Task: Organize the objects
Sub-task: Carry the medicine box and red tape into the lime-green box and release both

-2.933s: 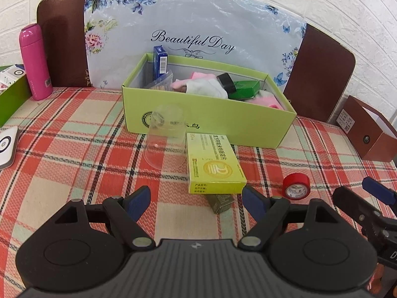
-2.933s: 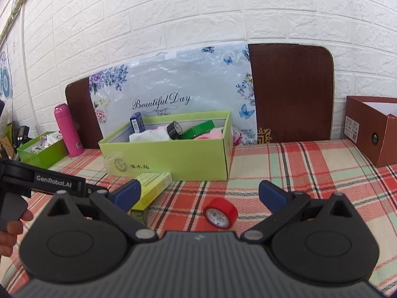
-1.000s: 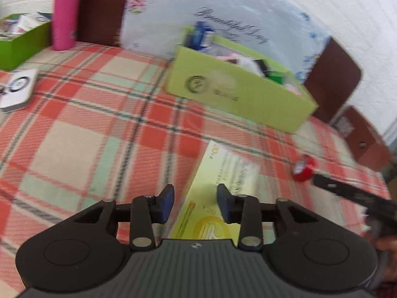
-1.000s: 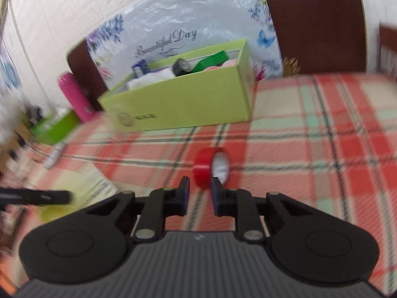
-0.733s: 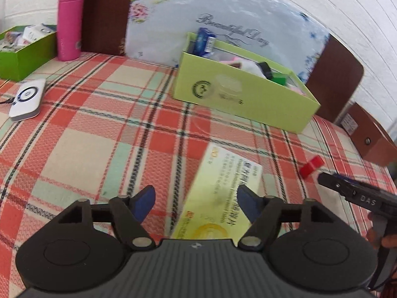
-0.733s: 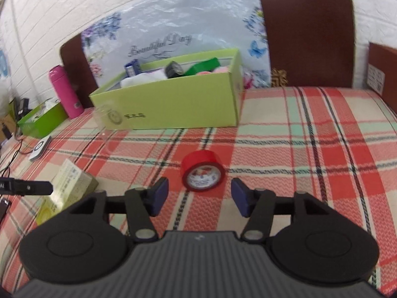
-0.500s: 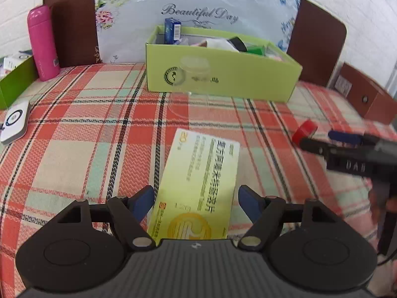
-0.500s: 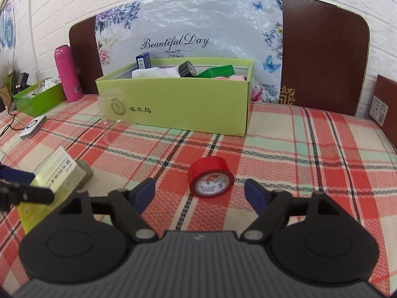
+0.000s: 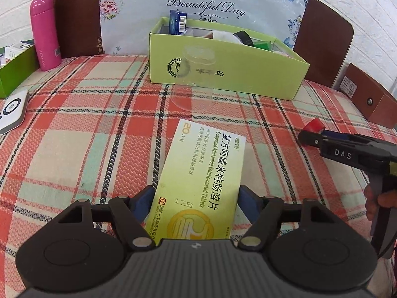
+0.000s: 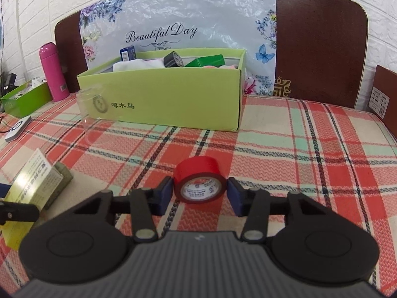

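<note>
The left gripper [image 9: 196, 198] has its blue pads against both long edges of the yellow box [image 9: 198, 186], its jaws just narrowing slightly. The right gripper [image 10: 199, 197] has just been closing around the red tape [image 10: 198, 182], small gaps on both sides. Bare plaid cloth [image 10: 310, 161] lies open right of the tape. The green box [image 10: 173, 104] stands behind, an upturned clear cup [image 9: 193, 79] before it. Only the right view shows the small olive box [image 10: 59, 183] under the yellow box; the left view shows a hand [image 9: 379, 203].
</note>
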A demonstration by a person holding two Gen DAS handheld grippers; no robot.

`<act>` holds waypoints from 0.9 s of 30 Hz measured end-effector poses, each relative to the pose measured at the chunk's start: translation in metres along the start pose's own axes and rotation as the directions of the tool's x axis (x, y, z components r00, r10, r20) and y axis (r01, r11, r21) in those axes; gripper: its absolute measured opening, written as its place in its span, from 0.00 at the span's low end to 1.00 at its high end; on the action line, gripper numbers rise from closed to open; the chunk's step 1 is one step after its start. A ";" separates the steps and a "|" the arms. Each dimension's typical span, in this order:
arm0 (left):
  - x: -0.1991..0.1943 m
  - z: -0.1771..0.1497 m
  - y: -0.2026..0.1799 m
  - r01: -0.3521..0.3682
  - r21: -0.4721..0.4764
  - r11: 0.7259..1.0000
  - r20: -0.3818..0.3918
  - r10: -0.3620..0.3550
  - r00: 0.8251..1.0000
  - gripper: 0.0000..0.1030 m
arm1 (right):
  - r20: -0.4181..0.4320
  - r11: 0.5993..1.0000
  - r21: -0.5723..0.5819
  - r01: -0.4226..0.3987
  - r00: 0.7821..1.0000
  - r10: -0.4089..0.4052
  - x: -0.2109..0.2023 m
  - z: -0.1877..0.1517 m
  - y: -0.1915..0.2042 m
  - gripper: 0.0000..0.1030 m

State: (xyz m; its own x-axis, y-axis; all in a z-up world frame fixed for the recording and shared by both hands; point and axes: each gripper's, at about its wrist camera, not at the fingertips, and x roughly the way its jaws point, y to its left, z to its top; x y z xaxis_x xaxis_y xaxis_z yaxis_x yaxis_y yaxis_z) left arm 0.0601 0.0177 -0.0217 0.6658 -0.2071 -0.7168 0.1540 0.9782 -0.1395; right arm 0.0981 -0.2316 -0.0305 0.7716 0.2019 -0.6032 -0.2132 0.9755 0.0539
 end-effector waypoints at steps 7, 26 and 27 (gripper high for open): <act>-0.001 0.000 -0.001 -0.004 -0.012 1.000 -0.003 0.004 1.000 0.72 | -0.002 1.000 0.018 -0.011 1.000 0.011 -0.007 -0.004 0.000 0.45; -0.039 0.020 -0.003 0.052 -0.025 0.998 0.105 -0.049 0.993 0.72 | 0.078 0.994 -0.003 -0.110 0.991 0.110 -0.060 0.006 0.020 0.45; -0.042 0.024 -0.004 0.057 -0.018 0.998 0.119 -0.054 0.991 0.72 | 0.089 0.993 -0.008 -0.114 0.989 0.115 -0.063 0.009 0.021 0.45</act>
State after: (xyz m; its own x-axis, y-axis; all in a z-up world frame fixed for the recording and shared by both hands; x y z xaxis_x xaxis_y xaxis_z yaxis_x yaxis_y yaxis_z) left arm 0.0492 0.0217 0.0257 0.7387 -0.2603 -0.6217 0.1784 0.9650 -0.1921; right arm 0.0507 -0.2226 0.0160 0.7923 0.3193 -0.5198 -0.3047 0.9453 0.1163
